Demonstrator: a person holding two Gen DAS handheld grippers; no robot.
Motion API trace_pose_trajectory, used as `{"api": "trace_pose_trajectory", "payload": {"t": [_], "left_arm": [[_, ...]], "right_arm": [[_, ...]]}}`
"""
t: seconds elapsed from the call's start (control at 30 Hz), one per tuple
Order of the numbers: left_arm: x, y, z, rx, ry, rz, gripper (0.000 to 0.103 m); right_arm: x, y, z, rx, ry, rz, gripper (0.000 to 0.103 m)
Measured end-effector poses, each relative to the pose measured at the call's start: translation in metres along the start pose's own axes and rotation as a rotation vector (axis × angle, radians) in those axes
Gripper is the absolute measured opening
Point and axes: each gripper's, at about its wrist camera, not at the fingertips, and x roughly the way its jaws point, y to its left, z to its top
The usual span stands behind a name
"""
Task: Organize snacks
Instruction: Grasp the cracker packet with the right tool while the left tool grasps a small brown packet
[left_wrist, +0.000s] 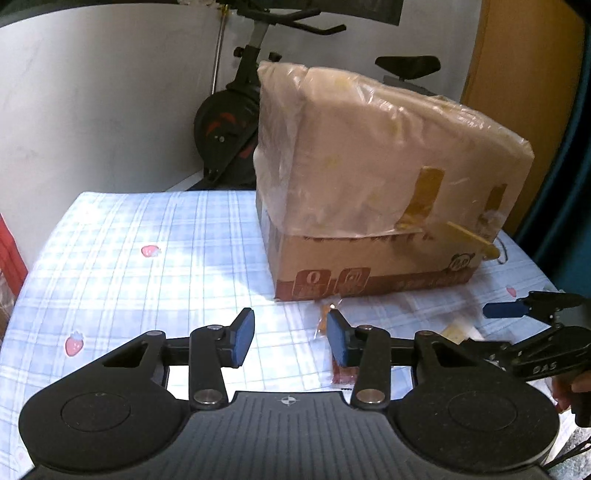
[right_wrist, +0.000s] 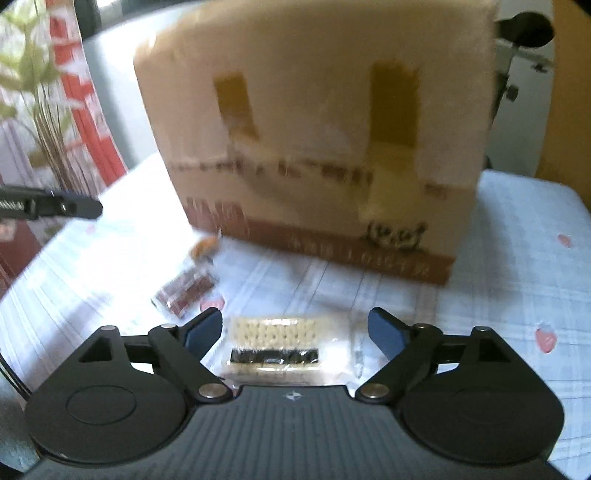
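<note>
Checked blue-and-white tablecloth (right_wrist: 517, 236) holds two wrapped snacks before a tall plastic-covered cardboard box (right_wrist: 314, 147). Leftward, a dark red clear-wrapped snack (right_wrist: 184, 291) lies slanted; the left gripper (left_wrist: 291, 339) hovers near it, jaws apart and empty. Rightward, a pale cracker sandwich pack (right_wrist: 273, 347) lies crosswise between the right gripper's (right_wrist: 295, 332) wide-open jaws, untouched. A good grasp likely means lowering squarely, pads closing on its short ends.

Home room: exercise bike (left_wrist: 236, 122), checked strawberry tablecloth (left_wrist: 147, 236), potted plant (right_wrist: 40, 110).
</note>
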Motion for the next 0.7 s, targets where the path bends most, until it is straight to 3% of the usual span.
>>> {"api": "trace_pose_trajectory", "payload": {"t": [0.3, 0.43, 0.53, 0.7], "left_arm": [[0.017, 0.012, -0.011, -0.044, 0.044, 0.006, 0.045], [0.022, 0.012, -0.01, -0.05, 0.056, -0.007, 0.045], [0.025, 0.011, -0.008, -0.057, 0.06, -0.011, 0.045], [0.038, 0.006, -0.005, -0.067, 0.071, 0.007, 0.045]], "right_arm": [[0.035, 0.014, -0.001, -0.102, 0.118, -0.027, 0.096], [0.04, 0.006, -0.003, -0.082, 0.118, -0.013, 0.098], [0.036, 0.001, -0.006, -0.098, 0.089, 0.006, 0.09], [0.024, -0.025, -0.011, -0.035, 0.049, -0.017, 0.09]]}}
